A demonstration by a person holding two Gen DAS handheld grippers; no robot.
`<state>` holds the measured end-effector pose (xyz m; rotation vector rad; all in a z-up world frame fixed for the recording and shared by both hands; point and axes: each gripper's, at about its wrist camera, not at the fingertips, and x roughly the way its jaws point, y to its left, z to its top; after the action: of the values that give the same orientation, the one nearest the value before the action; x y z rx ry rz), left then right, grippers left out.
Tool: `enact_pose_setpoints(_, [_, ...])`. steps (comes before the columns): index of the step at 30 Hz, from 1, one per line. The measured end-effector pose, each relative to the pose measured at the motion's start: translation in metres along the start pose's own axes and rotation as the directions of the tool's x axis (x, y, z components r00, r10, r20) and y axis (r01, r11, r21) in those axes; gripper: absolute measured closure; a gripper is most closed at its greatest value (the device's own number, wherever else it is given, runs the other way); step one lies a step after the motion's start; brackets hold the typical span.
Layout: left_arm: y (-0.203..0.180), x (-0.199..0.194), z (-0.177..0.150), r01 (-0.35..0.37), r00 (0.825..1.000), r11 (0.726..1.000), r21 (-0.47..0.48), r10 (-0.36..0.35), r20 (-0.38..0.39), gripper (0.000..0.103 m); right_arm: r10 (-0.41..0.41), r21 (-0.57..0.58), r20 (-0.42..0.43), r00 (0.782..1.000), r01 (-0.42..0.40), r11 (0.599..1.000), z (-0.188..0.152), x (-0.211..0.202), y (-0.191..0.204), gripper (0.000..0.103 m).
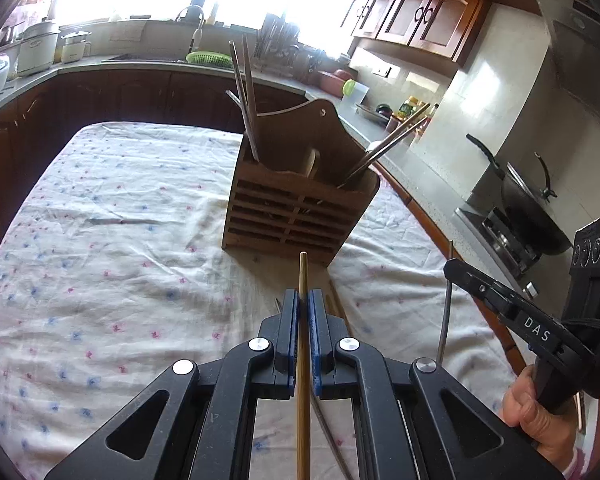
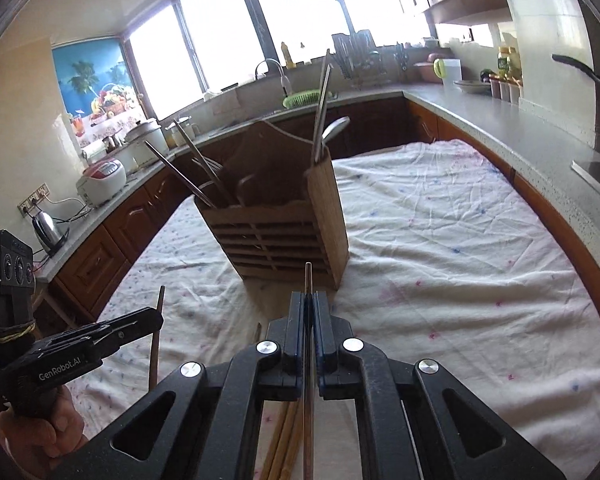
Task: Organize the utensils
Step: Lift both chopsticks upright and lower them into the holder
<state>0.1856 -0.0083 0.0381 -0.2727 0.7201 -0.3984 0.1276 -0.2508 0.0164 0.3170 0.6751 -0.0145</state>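
Both grippers clamped, one stick each

My left gripper gripped a wooden chopstick; my right gripper gripped a metal chopstick. Spare chopsticks lay beneath at 6 o'clock on the floral cloth. The wooden utensil holder stood at 12 o'clock, already holding utensils.

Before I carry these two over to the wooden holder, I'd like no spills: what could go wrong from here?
1. The left gripper pinches the wooden chopstick with a thin grip on a long stick; it may pivot or slip.
2. The right gripper holds the metal chopstick the same way, and smooth metal may slide.
3. Chopsticks already lean out of the wooden holder; an incoming tip could knock them or tip the holder on the wrinkled cloth.
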Motion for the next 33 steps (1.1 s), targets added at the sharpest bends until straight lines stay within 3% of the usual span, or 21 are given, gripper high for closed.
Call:
enact_pose_setpoints(5, [0.006, -0.040, -0.004, 0.038, 0.998, 0.999, -0.023, -0.036, 0.055, 0.100, 0.028, -0.018, 0.091, 0.995, -0.026, 0.999, 0.013, -0.040, 0.012, 0.099])
enact_pose_setpoints(12, [0.004, -0.074, -0.002, 0.031, 0.993, 1.000, -0.004, -0.031, 0.117, 0.100, 0.038, -0.020, 0.180, 0.983, -0.035, 0.999, 0.030, -0.072, 0.016, 0.099])
enact_pose_setpoints(33, [0.007, -0.099, 0.013, 0.016, 0.981, 1.000, 0.004, -0.016, 0.191, 0.100, 0.058, -0.023, 0.245, 0.968, -0.054, 0.998, 0.049, -0.084, 0.022, 0.099])
